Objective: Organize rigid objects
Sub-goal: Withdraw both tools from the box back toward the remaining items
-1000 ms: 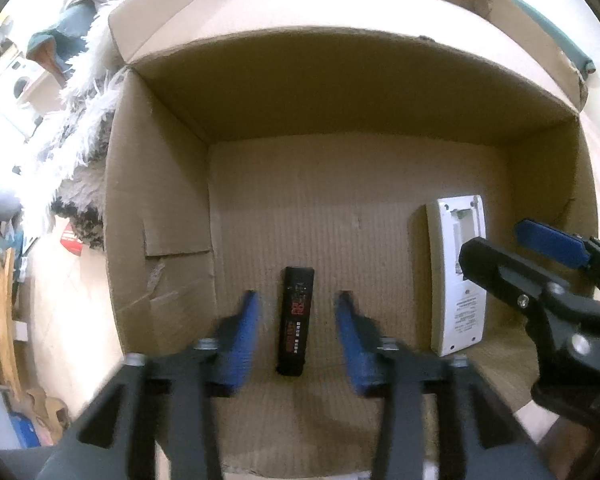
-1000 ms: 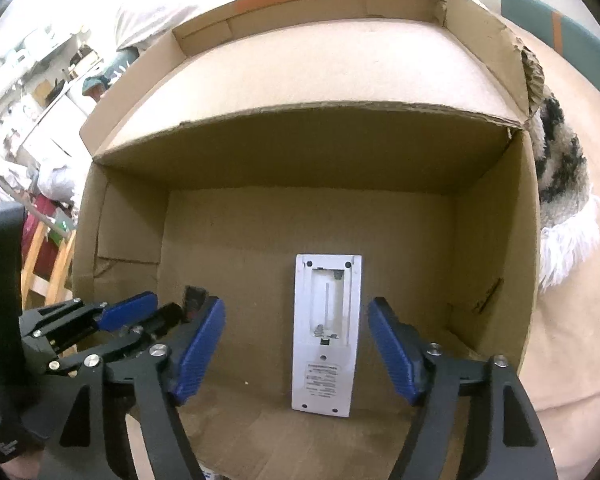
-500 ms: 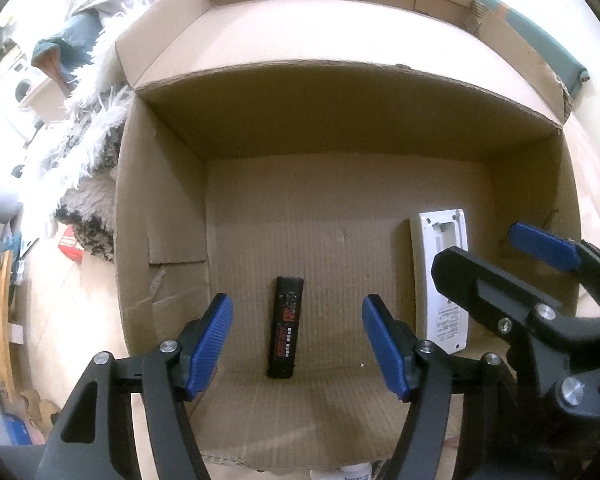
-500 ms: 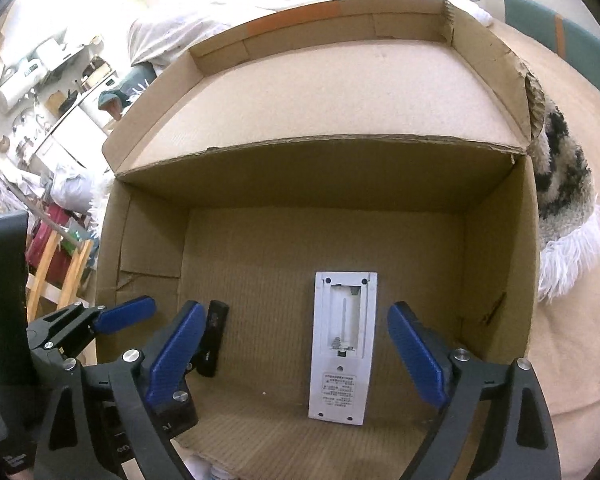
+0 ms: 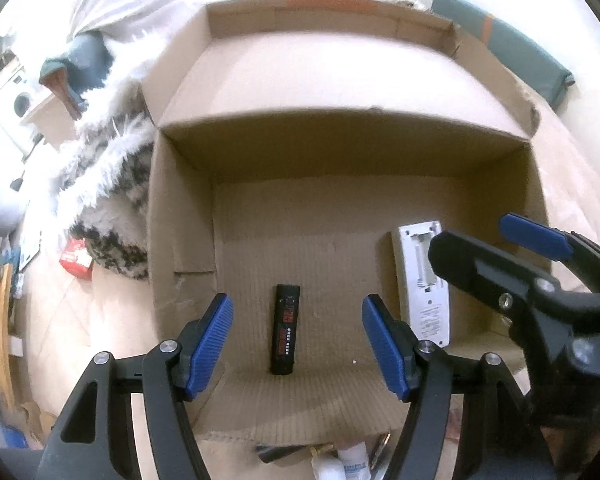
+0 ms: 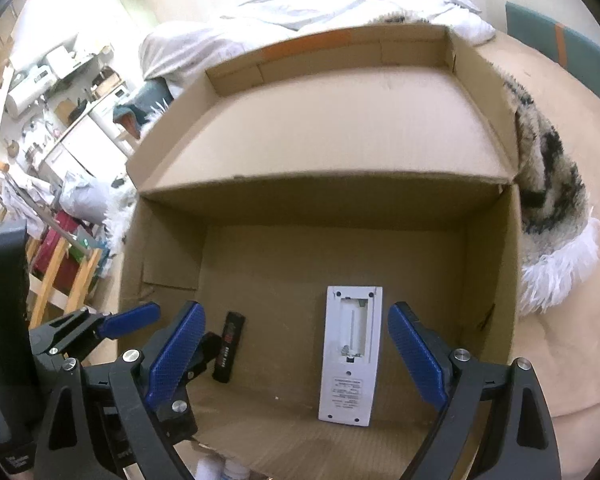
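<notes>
Left wrist view shows the cardboard box (image 5: 180, 248) with two things lying flat on its floor: one black stick (image 5: 286, 329) and one white remote (image 5: 422, 284). The left gripper (image 5: 296, 344) is spread wide and holds nothing; the black stick lies right below it, its long side pointing to the far wall of the box. The right gripper (image 6: 296, 356) is also wide apart and empty, with the white remote (image 6: 350, 356) under it, lying the same way. Both things are done, I think. Near the front edge of the box sit some small bottles (image 5: 350, 460), maybe two or three; the picture cuts them off.
</notes>
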A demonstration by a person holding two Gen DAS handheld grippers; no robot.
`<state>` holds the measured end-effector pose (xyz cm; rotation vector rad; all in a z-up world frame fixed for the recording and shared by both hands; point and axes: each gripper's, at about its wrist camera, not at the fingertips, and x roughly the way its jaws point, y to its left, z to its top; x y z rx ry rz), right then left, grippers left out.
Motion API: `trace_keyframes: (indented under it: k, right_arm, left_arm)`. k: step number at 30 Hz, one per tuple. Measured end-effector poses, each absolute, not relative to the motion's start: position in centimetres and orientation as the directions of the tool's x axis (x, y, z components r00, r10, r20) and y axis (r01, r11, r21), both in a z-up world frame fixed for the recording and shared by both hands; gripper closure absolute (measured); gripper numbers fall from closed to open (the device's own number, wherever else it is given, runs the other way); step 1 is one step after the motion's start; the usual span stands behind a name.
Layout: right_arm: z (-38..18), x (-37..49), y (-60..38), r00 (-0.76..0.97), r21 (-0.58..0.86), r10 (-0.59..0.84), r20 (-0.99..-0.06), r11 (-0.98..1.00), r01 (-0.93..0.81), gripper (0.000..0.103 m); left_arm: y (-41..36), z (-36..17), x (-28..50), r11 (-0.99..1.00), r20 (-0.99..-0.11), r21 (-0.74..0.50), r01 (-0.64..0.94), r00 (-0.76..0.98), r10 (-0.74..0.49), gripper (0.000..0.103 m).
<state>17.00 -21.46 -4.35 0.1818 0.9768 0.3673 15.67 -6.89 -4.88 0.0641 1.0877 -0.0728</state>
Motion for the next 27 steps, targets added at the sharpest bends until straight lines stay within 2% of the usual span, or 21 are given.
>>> trace_keyframes:
  k: [12,21,27]
  right_arm:
    - [-1.3,13.3,-23.6,0.551,0.324,0.389,-0.738,0.921,-0.217,0.005]
    - [-1.0,9.8,-24.0,0.538,0.330,0.403,-0.740,0.915,-0.232,0.005]
    - [-2.0,7.9,-24.6,0.505,0.355,0.411,-0.759,0.912,-0.208,0.005]
  left_arm:
    - [-5.2,-1.6,13.1,0.999,-0.858,0.007,0.042,0.513,-0.016,0.039]
    - [-2.9,-1.6,10.2,1.000,-0.859,-0.024,-0.018,0.511,-0.012,0.039]
    - [-1.7,-3.5,8.4,0.998,-0.881,-0.047,-0.049,0.474,-0.018,0.039]
